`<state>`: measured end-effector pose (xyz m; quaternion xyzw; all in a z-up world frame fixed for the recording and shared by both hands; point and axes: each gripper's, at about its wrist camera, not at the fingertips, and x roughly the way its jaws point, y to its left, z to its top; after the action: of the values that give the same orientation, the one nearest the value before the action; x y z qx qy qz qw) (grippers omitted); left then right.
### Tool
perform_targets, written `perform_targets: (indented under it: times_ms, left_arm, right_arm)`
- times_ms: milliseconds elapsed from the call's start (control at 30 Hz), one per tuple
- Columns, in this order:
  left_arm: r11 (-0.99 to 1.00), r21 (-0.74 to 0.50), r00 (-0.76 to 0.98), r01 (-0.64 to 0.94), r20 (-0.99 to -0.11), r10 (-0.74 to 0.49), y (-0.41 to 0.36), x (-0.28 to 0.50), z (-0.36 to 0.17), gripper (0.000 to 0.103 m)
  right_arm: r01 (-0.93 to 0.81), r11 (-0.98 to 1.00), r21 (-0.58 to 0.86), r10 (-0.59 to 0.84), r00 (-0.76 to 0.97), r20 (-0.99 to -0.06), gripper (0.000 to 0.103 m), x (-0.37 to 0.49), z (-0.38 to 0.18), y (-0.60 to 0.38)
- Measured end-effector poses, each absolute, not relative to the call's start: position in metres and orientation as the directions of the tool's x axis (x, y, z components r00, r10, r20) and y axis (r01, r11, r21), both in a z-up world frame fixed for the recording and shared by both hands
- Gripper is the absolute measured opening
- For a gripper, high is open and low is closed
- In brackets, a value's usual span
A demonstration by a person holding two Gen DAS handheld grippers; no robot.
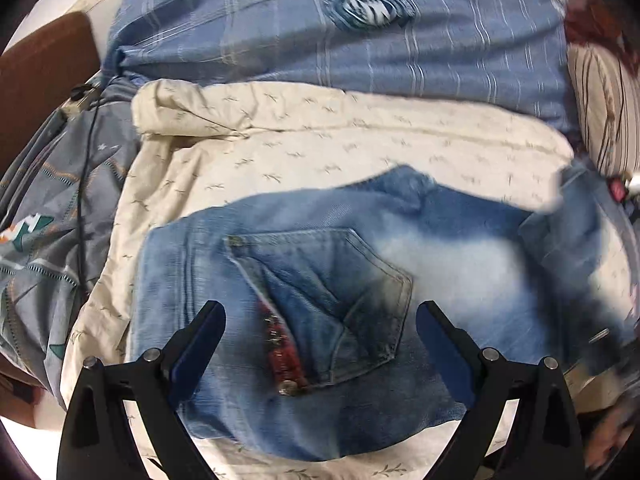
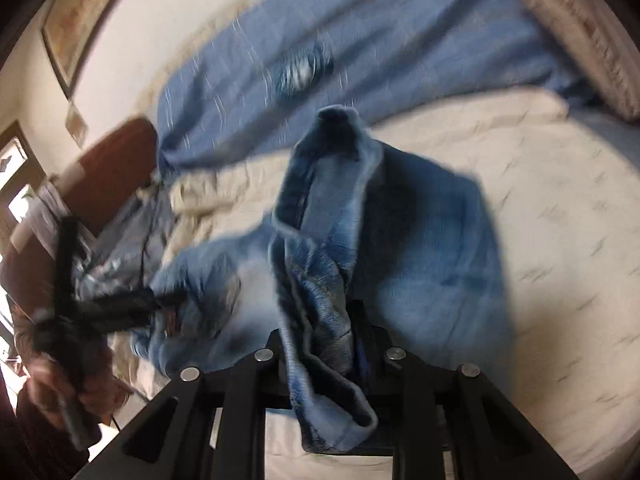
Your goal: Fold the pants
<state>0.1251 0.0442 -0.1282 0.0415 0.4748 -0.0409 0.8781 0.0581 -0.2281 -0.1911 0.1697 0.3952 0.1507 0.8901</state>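
Observation:
Faded blue jeans (image 1: 360, 280) lie on a cream bedsheet (image 1: 320, 140), seat side up, with a back pocket (image 1: 332, 300) and a red trim strip showing. My left gripper (image 1: 320, 316) hovers over the pocket area. It is open, its fingers wide apart and nothing pinched between them. In the right wrist view, my right gripper (image 2: 320, 344) is shut on a bunched leg end of the jeans (image 2: 320, 240), lifted off the bed, and the cloth hides its fingertips. The left gripper (image 2: 120, 304) appears at the left there, held by a hand (image 2: 80, 384).
A blue striped blanket (image 1: 320, 40) covers the far half of the bed. A striped pillow (image 1: 604, 112) lies at the right. A grey patterned duvet (image 1: 48, 208) and a black cable (image 1: 82, 200) sit at the left, near a brown headboard (image 1: 40, 72).

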Motion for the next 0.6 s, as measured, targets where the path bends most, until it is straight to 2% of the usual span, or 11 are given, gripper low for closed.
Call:
perform_targets:
  times_ms: [33,100,167,267,333,500,600]
  left_arm:
    - [0.994,0.025,0.548,0.103,-0.836,-0.036,0.048,0.125,-0.127,0.096]
    - [0.996,0.018,0.548,0.091,-0.836,-0.035,0.052,0.125,-0.126,0.096]
    - [0.996,0.02,0.543,0.086,-0.839,-0.03,0.054,0.124,-0.127,0.096]
    - [0.996,0.012,0.543,0.085,-0.839,-0.036,0.056,0.123,-0.126,0.096]
    - [0.996,0.013,0.55,0.09,-0.834,-0.038,0.055,0.121,-0.122,0.096]
    - [0.99,0.031,0.585,0.136,-0.809,-0.055,0.025,0.125,-0.113,0.096]
    - [0.98,0.045,0.597,0.195,-0.798,-0.082,-0.009,0.132,-0.111,0.096]
  right_arm:
    - [-0.132,0.898,0.42,0.409,0.602,-0.686,0.033,0.065,-0.201,-0.217]
    - [-0.145,0.894,0.423,0.433,0.517,-0.738,0.067,0.076,-0.218,-0.196]
    - [-0.196,0.892,0.407,0.446,0.529,-0.723,0.075,0.074,-0.218,-0.181]
    - [-0.295,0.853,0.431,0.522,0.497,-0.693,0.075,0.067,-0.21,-0.172]
    - [-0.309,0.857,0.413,0.516,0.538,-0.667,0.075,0.06,-0.201,-0.179]
    - [-0.213,0.863,0.459,0.463,0.696,-0.549,0.075,0.043,-0.178,-0.234]
    - [-0.132,0.866,0.482,0.411,0.737,-0.536,0.075,0.04,-0.175,-0.261]
